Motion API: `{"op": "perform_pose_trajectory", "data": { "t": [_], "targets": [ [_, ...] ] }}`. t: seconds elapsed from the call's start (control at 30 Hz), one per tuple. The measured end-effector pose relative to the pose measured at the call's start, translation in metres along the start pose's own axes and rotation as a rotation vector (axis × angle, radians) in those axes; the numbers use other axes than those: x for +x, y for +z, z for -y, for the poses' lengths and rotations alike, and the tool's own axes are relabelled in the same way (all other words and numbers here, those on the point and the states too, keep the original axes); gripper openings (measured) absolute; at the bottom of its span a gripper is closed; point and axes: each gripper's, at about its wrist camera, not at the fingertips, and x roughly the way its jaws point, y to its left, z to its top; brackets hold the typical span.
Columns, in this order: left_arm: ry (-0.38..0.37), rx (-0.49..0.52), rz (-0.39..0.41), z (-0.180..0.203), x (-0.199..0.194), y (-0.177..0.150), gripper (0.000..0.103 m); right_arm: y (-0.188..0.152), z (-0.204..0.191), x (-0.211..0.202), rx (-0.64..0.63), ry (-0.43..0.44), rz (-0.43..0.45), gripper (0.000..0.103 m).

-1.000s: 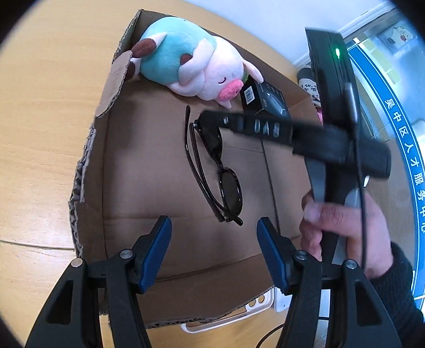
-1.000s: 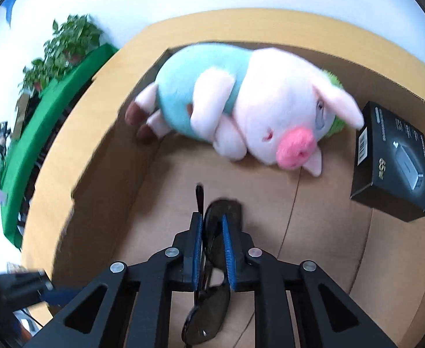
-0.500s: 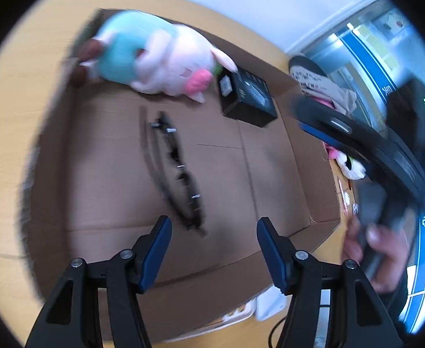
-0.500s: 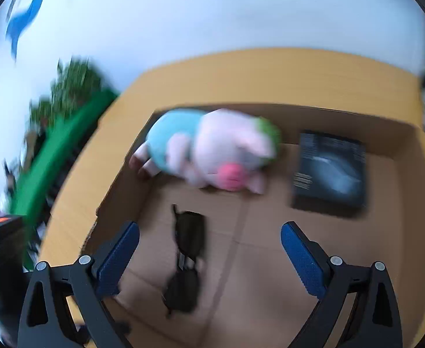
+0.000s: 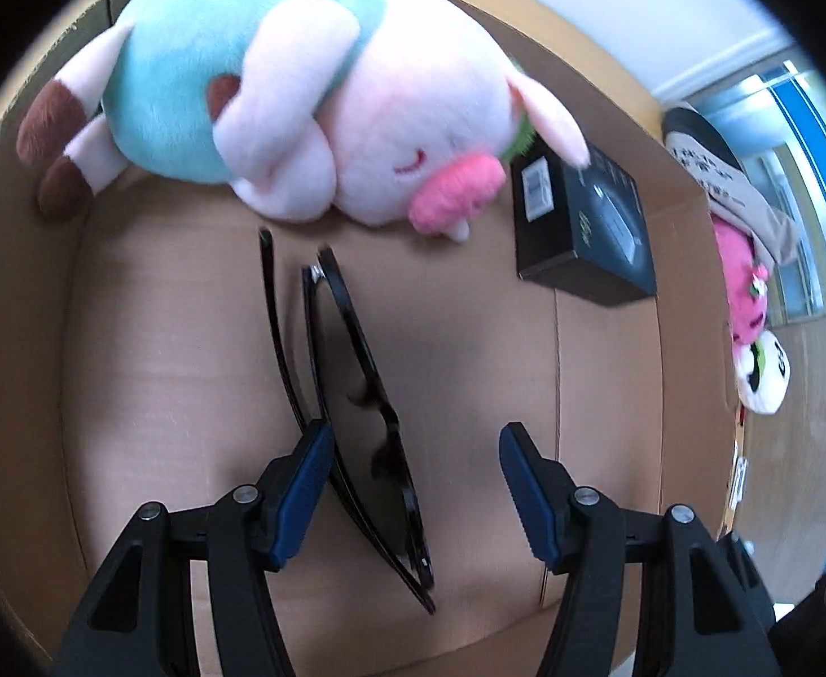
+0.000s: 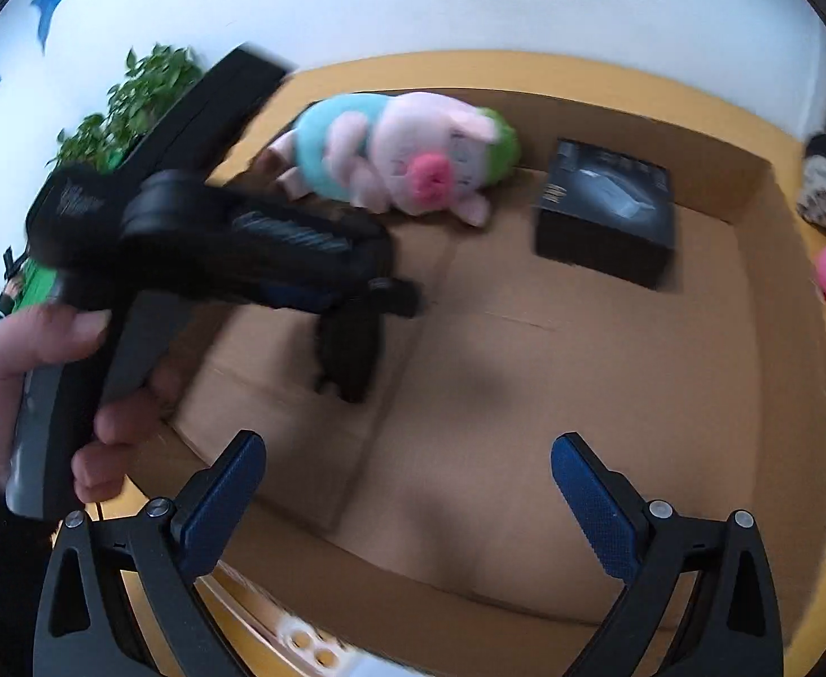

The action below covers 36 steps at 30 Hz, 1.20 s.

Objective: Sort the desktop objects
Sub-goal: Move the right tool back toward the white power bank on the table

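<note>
Black sunglasses (image 5: 356,395) lie folded on the floor of the cardboard box (image 5: 610,395). My left gripper (image 5: 416,440) is open and straddles them; its left pad sits close against the frame and its right pad stands well apart. A teal and pink plush pig (image 5: 311,107) and a small black box (image 5: 582,231) lie along the far wall. In the right wrist view a hand (image 6: 35,350) holds the blurred left gripper (image 6: 396,282) over the sunglasses (image 6: 351,361). My right gripper (image 6: 407,451) is wide open above the near box floor (image 6: 582,366), with nothing between its fingers.
A pink plush toy (image 5: 743,288) and a patterned cloth item (image 5: 712,169) lie outside the box on the right. A potted plant (image 6: 131,107) stands beyond the table's left. A white object (image 6: 300,637) lies by the box's near wall.
My right gripper let go of the sunglasses, opened wide and drew back toward the box's near edge. My left gripper moved into the box and now straddles the sunglasses.
</note>
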Motion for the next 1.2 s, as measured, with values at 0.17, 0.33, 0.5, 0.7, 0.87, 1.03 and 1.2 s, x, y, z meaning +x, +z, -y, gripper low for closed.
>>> {"op": "perform_pose_trajectory", "data": {
  "t": [0.17, 0.33, 0.5, 0.7, 0.87, 1.03, 1.2],
  "targets": [
    [0.04, 0.015, 0.012, -0.002, 0.004, 0.004, 0.046, 0.026, -0.003, 0.032, 0.044, 0.057, -0.077, 0.103],
    [0.078, -0.003, 0.024, -0.016, 0.003, 0.009, 0.027, 0.033, 0.001, 0.06, 0.099, 0.163, -0.138, 0.101],
    [0.136, 0.006, 0.035, -0.027, -0.006, 0.014, 0.026, 0.04, -0.011, 0.071, 0.096, 0.214, -0.159, 0.097],
    [0.145, 0.014, 0.025, -0.042, -0.013, 0.017, 0.027, 0.041, -0.028, 0.076, 0.093, 0.219, -0.154, 0.097],
    [0.136, 0.034, 0.054, -0.041, -0.029, 0.012, 0.027, 0.037, -0.027, 0.059, 0.096, 0.157, -0.114, 0.097],
    [0.167, 0.158, 0.217, -0.012, -0.078, -0.022, 0.055, 0.019, -0.03, 0.014, 0.03, 0.027, -0.017, 0.103],
    [0.16, 0.256, 0.439, 0.018, -0.142, -0.09, 0.08, 0.001, -0.03, -0.046, -0.038, -0.091, 0.145, 0.103]
  ]
}}
